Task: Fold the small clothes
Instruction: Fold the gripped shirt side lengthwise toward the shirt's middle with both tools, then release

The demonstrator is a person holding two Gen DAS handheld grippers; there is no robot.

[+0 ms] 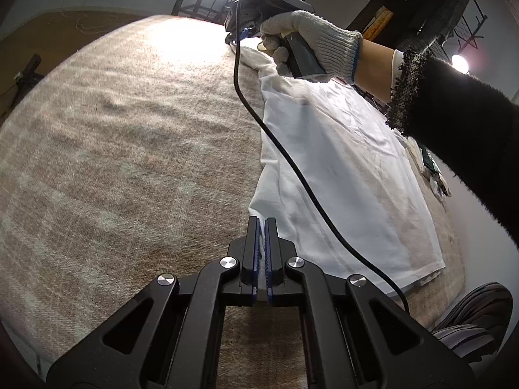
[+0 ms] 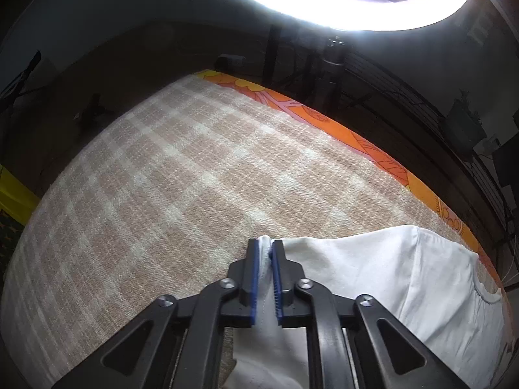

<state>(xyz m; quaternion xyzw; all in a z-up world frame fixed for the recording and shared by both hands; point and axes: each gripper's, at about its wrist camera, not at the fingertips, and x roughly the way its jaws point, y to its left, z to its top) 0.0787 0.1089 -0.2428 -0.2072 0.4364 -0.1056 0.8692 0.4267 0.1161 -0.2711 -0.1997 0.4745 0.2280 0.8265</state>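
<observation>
The white shirt is lying flat on the checked blanket covering the table, stretching long-ways from the near hem to the far end. The left tool is pinching the shirt's near left edge, jaws pressed together on the cloth. The right tool, held by a gloved hand, is pinching the far left edge, so both are sitting along the same long side. Lots of open blanket is waiting on the left, while the orange border is running close by the shirt's far end.
</observation>
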